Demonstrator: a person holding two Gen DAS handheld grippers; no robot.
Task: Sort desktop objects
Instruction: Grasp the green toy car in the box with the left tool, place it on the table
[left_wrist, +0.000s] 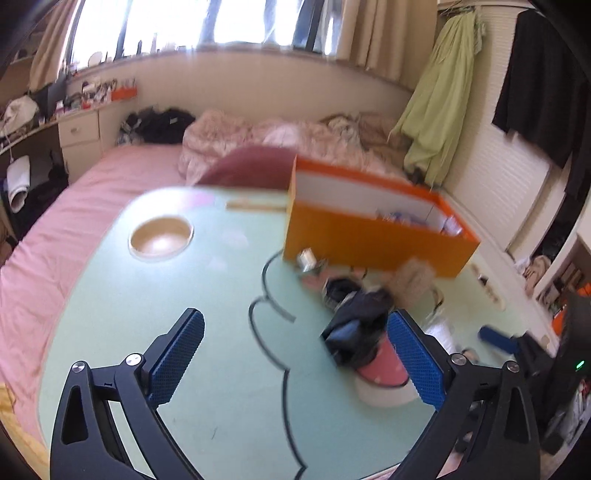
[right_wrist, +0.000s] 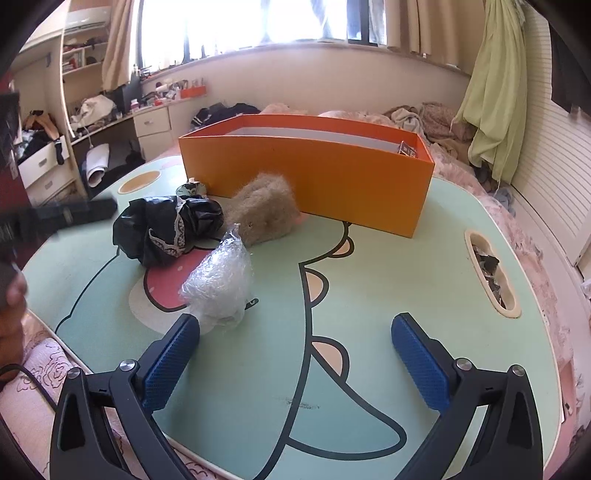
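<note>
Right wrist view: the right gripper (right_wrist: 295, 363) hangs spread wide over the green table (right_wrist: 369, 295), nothing between its pads. Its left pad stands just beside a bubble-wrap bundle (right_wrist: 218, 284). That bundle looks light and crushable, and probably slippery on the film; I would take it across its fat middle with a gentle squeeze. Beyond it lies a black cloth with lace trim (right_wrist: 166, 229), soft and limp, best pinched at a bunched fold. Touching it is a tan furry thing (right_wrist: 264, 210), soft, likely light, easy to grip across the body; it rests against the orange box (right_wrist: 314, 177). A small patterned item (right_wrist: 190, 188) sits by the box corner, too small to judge.

Left wrist view, blurred: the left gripper (left_wrist: 295, 360) is also spread, empty, with a dark cloth-covered pink object (left_wrist: 369, 350) near its right pad.

Count: one box, one bundle, one cloth, one furry thing, one small item loose on the table; the box already holds something at its far end.
</note>
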